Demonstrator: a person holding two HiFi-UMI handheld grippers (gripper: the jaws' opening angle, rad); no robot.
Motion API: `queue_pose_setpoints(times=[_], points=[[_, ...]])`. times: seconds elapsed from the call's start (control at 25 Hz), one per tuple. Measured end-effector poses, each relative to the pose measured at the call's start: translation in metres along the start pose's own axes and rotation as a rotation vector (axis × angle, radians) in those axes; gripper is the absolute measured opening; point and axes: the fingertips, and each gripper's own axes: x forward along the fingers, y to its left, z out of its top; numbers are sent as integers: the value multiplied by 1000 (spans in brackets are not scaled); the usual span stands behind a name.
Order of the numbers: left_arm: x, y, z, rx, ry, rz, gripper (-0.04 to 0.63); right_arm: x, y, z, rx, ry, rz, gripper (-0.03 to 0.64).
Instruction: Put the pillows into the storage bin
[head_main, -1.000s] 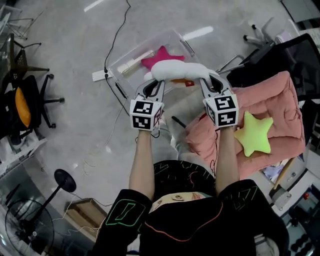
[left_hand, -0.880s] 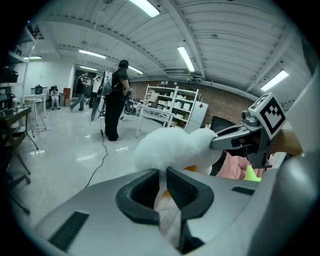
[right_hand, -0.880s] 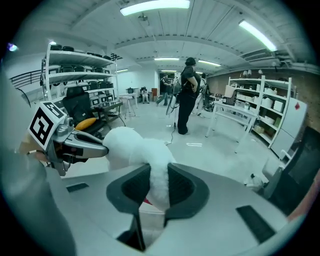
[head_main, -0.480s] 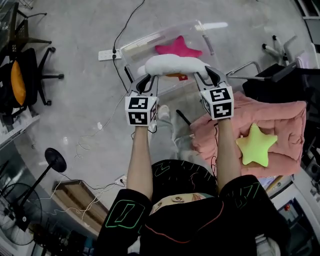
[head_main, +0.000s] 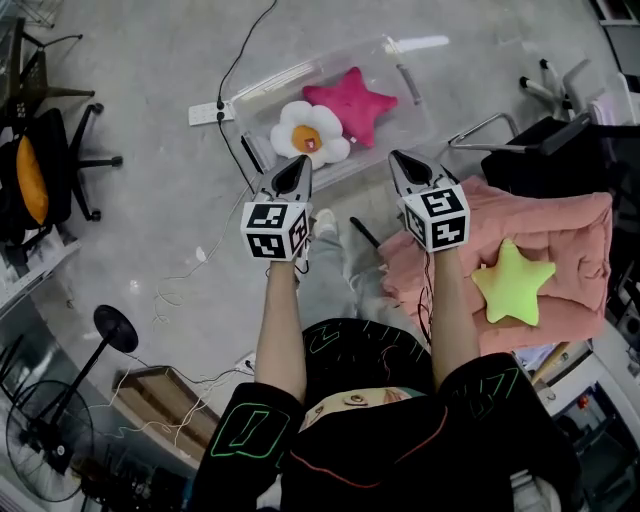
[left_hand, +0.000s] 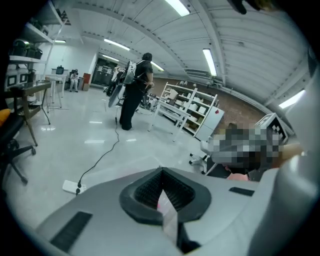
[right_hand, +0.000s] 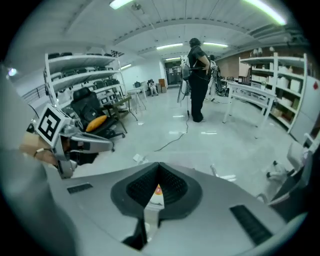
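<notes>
A white flower pillow with an orange centre (head_main: 308, 133) lies in the clear storage bin (head_main: 300, 70), beside a pink star pillow (head_main: 352, 98). A green star pillow (head_main: 512, 283) rests on a pink cushion (head_main: 570, 220) at the right. My left gripper (head_main: 300, 163) (left_hand: 161, 171) and right gripper (head_main: 397, 158) (right_hand: 159, 165) hover side by side just short of the bin's near wall. The jaws of both have just been closing and now stand shut, with nothing between them. Through the slits of the jaws only slivers of the pillows show.
A white power strip (head_main: 204, 112) and its cables lie on the floor left of the bin. An office chair with an orange cushion (head_main: 40, 180) stands far left, a fan base (head_main: 115, 330) lower left. A person (left_hand: 131, 92) stands far off by shelves.
Both grippers held the white flower pillow by its ends over the bin. It has been let go and lies in the bin. Both grippers have drawn back and shut.
</notes>
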Motion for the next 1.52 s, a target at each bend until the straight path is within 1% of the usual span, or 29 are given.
queue_pose_setpoints(times=[0.04, 0.12, 0.2, 0.36, 0.52, 0.64, 0.76, 0.84, 1.2, 1.52], points=[[3, -9, 0, 5, 0, -27, -6, -6, 0, -2, 18, -12, 20, 3], [10, -29, -1, 30, 14, -80, -6, -18, -6, -8, 42, -30, 15, 3], [16, -51, -4, 63, 31, -132, -5, -32, -16, -17, 68, -39, -19, 3], [28, -96, -10, 127, 59, -211, -5, -64, -40, -40, 138, -63, -90, 2], [39, -144, -16, 173, 75, -294, -5, -99, -60, -64, 208, -96, -158, 3], [45, -185, -24, 198, 90, -382, -4, -129, -72, -88, 272, -123, -223, 3], [50, -227, -35, 233, 117, -444, -3, -162, -86, -113, 324, -138, -278, 3], [52, -257, -42, 264, 141, -498, -3, -186, -95, -131, 369, -147, -330, 3], [49, -387, -105, 390, 254, -723, -3, -299, -116, -234, 576, -189, -564, 3], [36, -482, -163, 485, 335, -857, -3, -380, -115, -324, 729, -222, -725, 3]])
